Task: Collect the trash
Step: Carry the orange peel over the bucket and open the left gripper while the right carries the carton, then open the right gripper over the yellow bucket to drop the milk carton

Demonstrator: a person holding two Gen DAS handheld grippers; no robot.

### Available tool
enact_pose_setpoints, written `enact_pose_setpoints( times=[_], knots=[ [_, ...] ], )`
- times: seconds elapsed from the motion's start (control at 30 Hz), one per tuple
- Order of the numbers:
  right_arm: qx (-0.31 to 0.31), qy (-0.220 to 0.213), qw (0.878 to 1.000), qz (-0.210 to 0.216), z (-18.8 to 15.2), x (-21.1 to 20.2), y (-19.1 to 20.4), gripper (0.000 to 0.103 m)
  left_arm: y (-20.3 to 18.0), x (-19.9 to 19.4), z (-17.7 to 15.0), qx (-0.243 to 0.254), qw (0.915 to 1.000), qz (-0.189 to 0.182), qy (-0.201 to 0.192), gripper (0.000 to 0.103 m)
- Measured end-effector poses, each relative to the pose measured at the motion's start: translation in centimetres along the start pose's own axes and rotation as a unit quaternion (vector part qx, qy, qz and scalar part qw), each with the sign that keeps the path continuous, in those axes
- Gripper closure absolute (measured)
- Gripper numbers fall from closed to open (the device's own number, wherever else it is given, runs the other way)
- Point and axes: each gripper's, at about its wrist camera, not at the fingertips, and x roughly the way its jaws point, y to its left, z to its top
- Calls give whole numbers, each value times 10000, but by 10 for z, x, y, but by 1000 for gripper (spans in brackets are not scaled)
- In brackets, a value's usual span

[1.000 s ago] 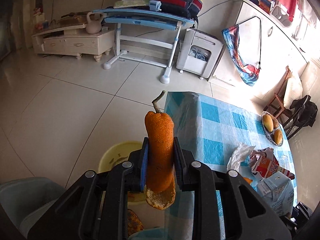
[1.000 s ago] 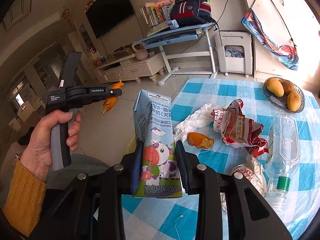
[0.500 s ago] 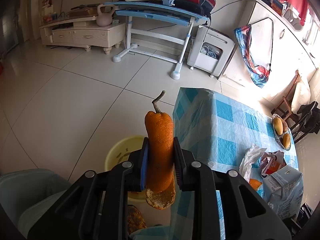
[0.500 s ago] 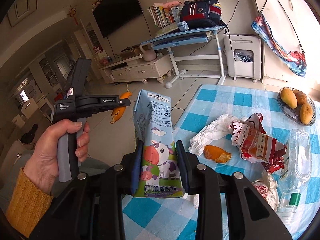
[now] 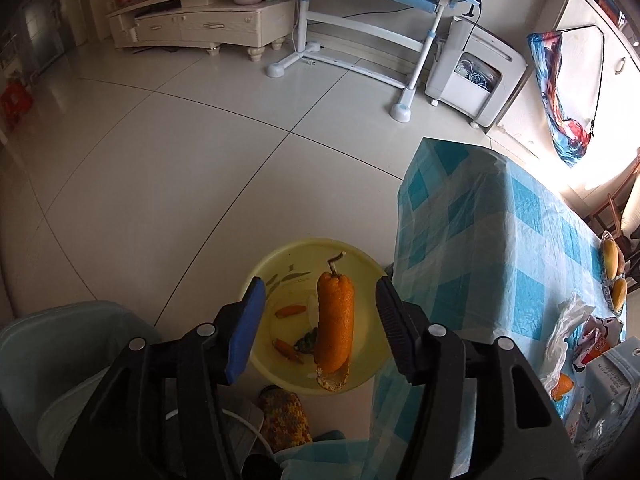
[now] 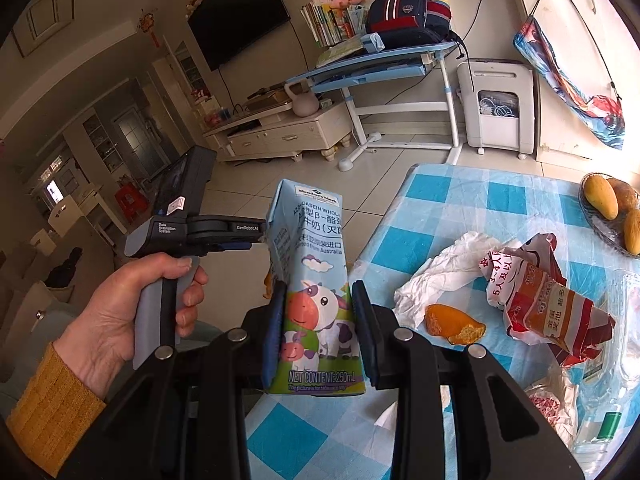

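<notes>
In the left wrist view my left gripper points down over a yellow basin on the floor. Its jaws are opening. A long orange peel with a stem is between the pads and touches neither. Small peel scraps lie in the basin. My right gripper is shut on a pale blue milk carton, held upright beside the table's left edge. A hand holds the left gripper just left of the carton; its tips are hidden there.
On the blue-checked table lie another orange peel, a white tissue, a red snack wrapper, a clear plastic bottle and a bowl of mangoes. A pale blue bin stands left of the basin.
My left gripper has tipped down over the yellow basin and its jaws have spread, letting go of the orange peel. The right gripper still grips the carton and has shifted slightly.
</notes>
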Motion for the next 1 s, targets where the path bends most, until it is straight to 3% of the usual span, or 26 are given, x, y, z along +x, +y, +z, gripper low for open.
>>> enact_pose_setpoints(
  times=[0.17,0.27,0.4,0.6,0.63,0.67,0.73,1.0],
  knots=[
    [-20,67,10000,67,5,17,5,70,28,-35,10,-730,9950,112,-667,32],
    [-44,128,9999,98,8,32,11,70,41,-67,13,-1093,9851,295,-1296,19],
    [-102,179,9997,146,14,53,22,70,53,-95,15,-1478,9709,312,-1858,14],
    [-178,262,9994,168,33,94,43,70,61,-115,18,-1675,9606,233,-2203,13],
    [-188,346,9992,117,35,104,44,67,61,-117,18,-1657,9599,250,-2249,12],
    [-179,401,9990,54,36,112,45,53,61,-121,18,-1628,9591,281,-2297,11],
    [-151,438,9989,-31,35,120,44,44,58,-123,19,-1541,9586,372,-2365,10],
    [-108,293,9995,-34,8,85,40,36,46,-131,22,-1240,9580,565,-2522,7]
  ],
)
